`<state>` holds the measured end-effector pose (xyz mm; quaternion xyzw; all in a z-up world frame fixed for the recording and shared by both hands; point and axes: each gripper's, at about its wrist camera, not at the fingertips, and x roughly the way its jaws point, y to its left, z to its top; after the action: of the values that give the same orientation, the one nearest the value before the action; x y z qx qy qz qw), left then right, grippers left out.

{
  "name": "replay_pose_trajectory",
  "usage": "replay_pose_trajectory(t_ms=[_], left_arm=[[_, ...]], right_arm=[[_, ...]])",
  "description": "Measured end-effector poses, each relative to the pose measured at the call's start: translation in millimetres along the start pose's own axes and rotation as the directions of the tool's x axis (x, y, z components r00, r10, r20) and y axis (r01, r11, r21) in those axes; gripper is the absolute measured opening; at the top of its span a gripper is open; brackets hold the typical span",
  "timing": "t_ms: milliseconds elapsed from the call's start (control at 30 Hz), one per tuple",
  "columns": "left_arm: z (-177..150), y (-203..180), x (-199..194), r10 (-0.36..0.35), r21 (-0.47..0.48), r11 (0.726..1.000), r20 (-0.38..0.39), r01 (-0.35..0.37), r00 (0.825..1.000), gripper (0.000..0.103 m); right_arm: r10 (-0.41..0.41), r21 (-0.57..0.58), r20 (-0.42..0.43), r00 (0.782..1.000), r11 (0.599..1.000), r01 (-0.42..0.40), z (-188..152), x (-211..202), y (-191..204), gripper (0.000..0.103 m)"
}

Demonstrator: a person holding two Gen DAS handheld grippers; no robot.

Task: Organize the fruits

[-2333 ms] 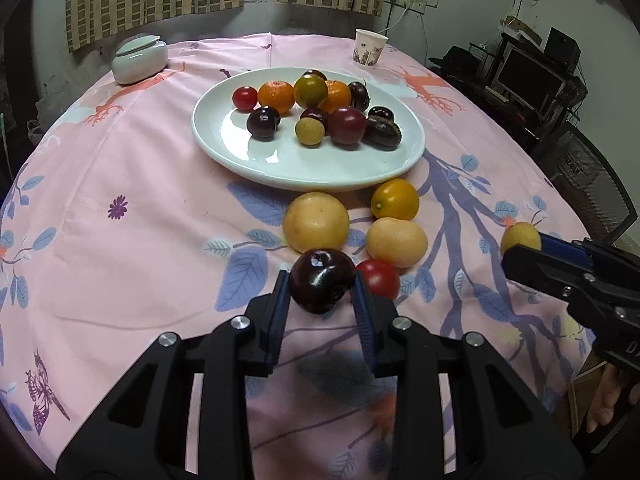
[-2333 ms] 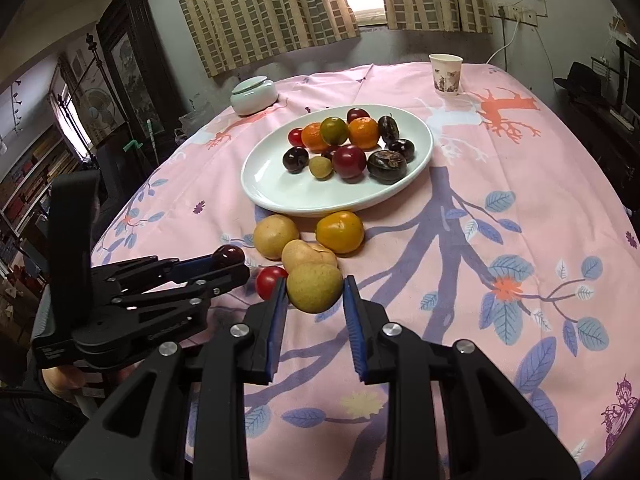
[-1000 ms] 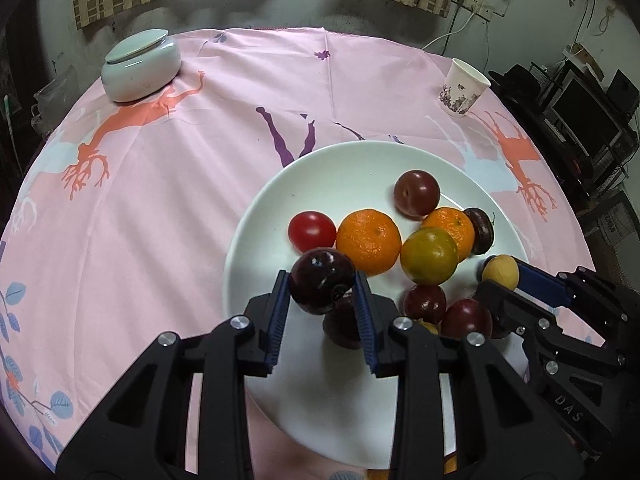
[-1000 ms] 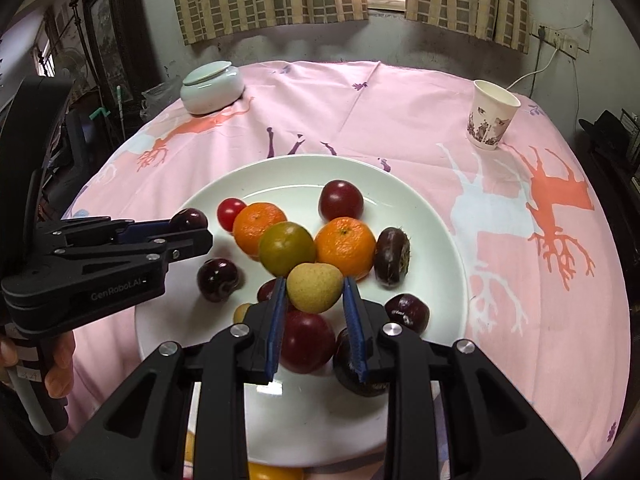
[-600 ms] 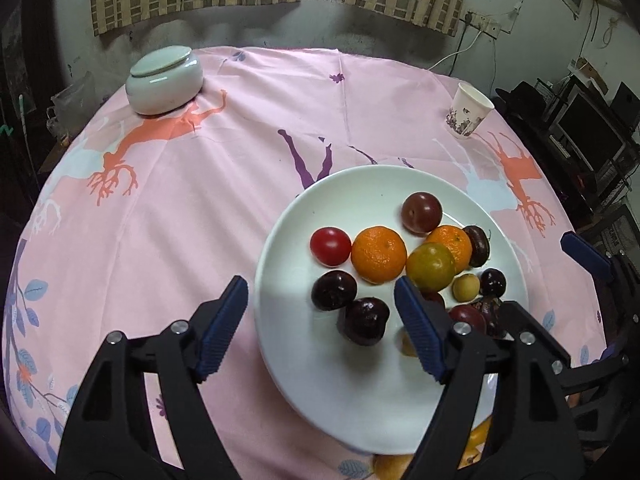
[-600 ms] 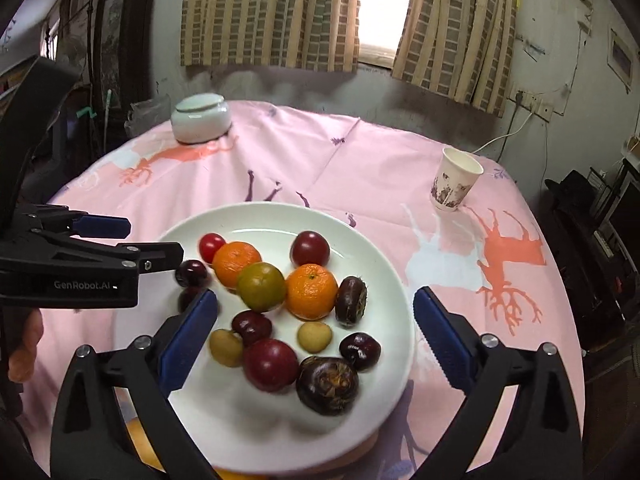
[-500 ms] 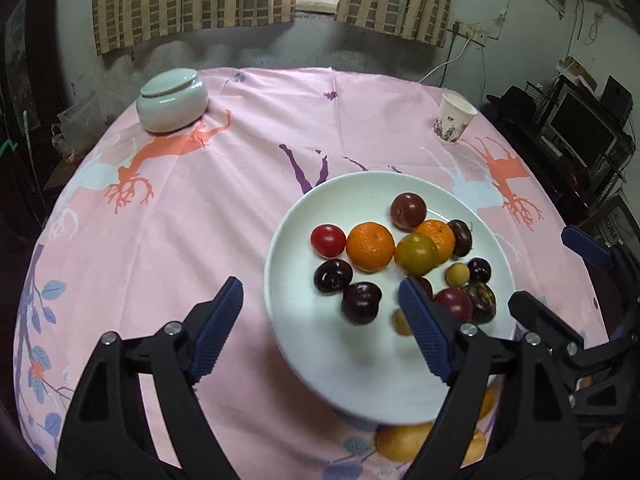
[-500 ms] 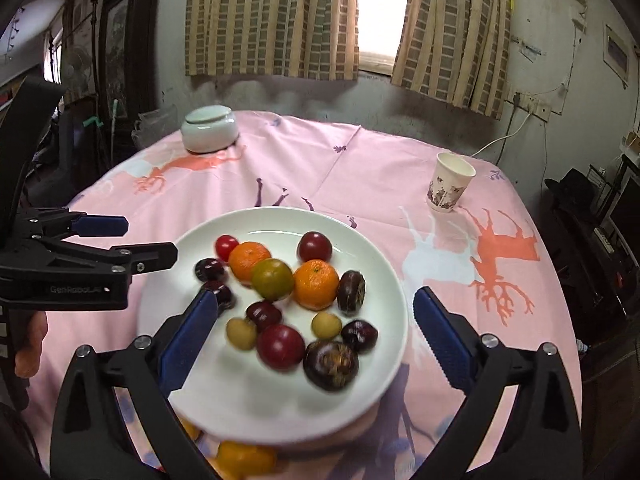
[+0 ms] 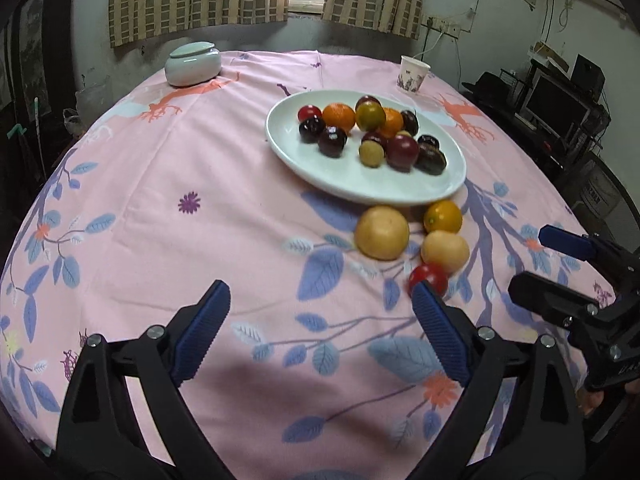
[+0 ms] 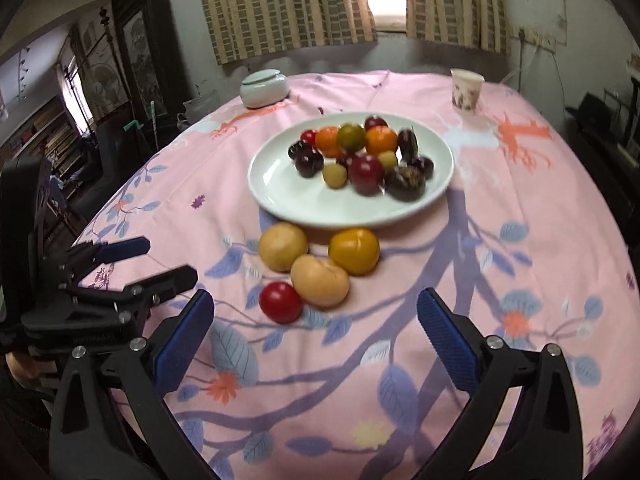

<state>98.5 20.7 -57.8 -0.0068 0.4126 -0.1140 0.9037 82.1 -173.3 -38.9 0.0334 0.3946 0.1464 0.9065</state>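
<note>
Left wrist | left claw (image 9: 320,320) opening, empty | right claw (image 10: 316,320) opening, empty

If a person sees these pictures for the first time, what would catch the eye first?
Probably the white plate heaped with dark, red and orange fruit, in the middle of the pink flowered tablecloth. Just in front of it, four fruits lie loose on the cloth: two yellow ones, an orange and a small red tomato. Both grippers, left and right, are empty.
</note>
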Motion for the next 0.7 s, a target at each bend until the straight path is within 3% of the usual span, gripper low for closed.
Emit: replay_pose_trajectory(t_ms=[500,567,600,700], left_arm=[[-10,3,-6,0.002,-0.026,1.000,0.001,-0.002,1.000,0.094],[-11,5,-8,0.009,-0.029,1.000,0.011,-0.008,1.000,0.094],[-11,6,-9,0.013,-0.029,0.999,0.015,-0.012,1.000,0.094],[-13,11,-9,0.023,-0.033,0.999,0.018,-0.023,1.000,0.094]], right_arm=[[0.015,0.055,-0.014,1.000,0.998,-0.014,2,14,2,0.102],[0.019,0.083,-0.009,1.000,0.996,-0.019,5,21,0,0.089],[0.019,0.099,-0.022,1.000,0.995,-0.017,6,27,-1,0.074],[0.054,0.159,-0.066,0.996,0.986,-0.042,6,45,-7,0.061]])
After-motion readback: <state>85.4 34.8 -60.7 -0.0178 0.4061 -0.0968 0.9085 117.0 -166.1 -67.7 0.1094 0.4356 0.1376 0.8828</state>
